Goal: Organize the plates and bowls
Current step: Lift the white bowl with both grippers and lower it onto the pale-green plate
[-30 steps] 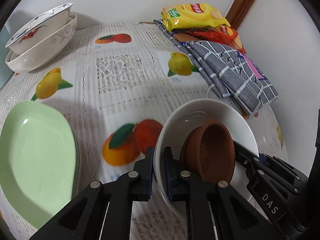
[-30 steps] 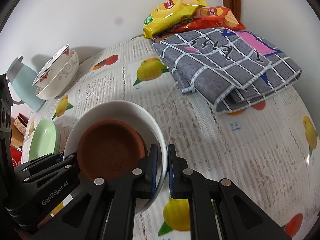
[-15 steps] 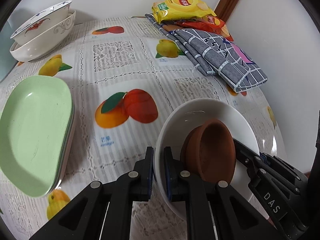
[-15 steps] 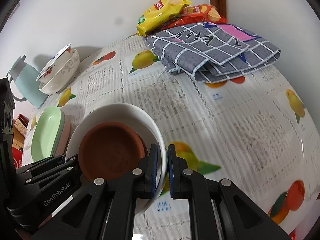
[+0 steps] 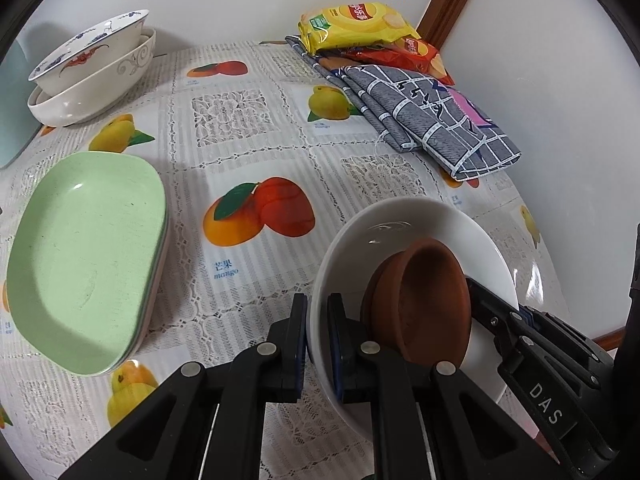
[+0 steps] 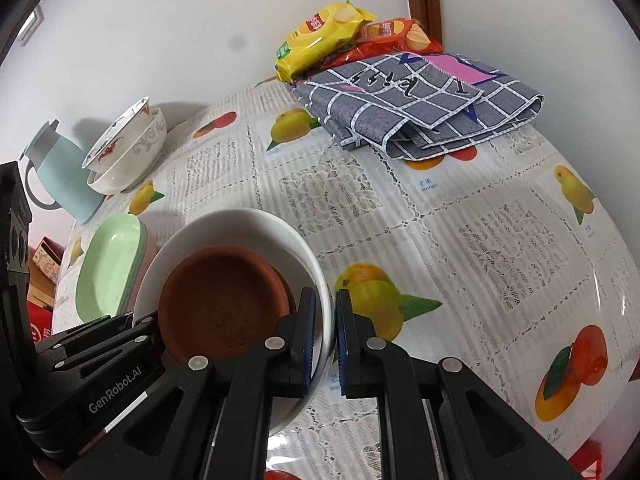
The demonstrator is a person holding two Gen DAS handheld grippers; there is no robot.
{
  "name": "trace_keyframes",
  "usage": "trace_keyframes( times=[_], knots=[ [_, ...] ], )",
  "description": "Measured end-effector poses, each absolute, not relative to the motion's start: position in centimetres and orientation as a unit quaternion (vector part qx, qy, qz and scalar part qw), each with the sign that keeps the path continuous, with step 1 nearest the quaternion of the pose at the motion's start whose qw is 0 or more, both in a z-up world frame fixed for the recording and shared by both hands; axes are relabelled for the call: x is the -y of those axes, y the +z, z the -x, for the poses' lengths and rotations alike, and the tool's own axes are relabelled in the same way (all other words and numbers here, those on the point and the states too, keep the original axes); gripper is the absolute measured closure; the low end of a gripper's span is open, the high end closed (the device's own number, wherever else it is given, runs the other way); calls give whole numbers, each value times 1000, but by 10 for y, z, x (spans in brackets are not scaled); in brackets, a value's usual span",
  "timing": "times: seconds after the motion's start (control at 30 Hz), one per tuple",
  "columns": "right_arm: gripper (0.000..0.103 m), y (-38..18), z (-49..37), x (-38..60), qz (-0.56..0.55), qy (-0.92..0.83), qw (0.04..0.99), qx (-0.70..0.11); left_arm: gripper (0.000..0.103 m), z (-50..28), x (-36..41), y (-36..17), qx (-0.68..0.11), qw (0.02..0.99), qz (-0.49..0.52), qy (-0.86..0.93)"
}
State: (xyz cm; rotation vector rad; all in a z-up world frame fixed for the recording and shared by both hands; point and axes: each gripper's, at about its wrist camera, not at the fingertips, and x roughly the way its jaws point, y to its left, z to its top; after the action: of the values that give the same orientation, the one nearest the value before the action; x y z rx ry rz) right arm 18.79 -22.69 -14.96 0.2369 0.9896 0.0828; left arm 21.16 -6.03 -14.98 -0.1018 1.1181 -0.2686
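Observation:
A white bowl with a small brown clay bowl inside it hangs above the table, held from both sides. My left gripper is shut on the white bowl's near left rim. My right gripper is shut on the opposite rim of the white bowl, and the clay bowl lies tilted inside. A stack of green plates lies at the left. Two nested patterned bowls stand at the far left corner.
A folded grey checked cloth and snack bags lie at the far right by the wall. A pale blue jug stands beside the patterned bowls. The fruit-print tablecloth covers the table.
Both grippers have carried the white bowl back toward the near side and slightly up; the cloth, snack bags and patterned bowls look farther away, and more of the green plates shows.

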Motion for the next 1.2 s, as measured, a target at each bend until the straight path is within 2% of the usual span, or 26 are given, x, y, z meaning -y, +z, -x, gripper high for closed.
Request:
trace_keyframes(
  times=[1.2],
  knots=[
    [93,-111,-194,159,-107,53,889,-442,93,-219,-9,-109,-497,858,50,-120]
  ],
)
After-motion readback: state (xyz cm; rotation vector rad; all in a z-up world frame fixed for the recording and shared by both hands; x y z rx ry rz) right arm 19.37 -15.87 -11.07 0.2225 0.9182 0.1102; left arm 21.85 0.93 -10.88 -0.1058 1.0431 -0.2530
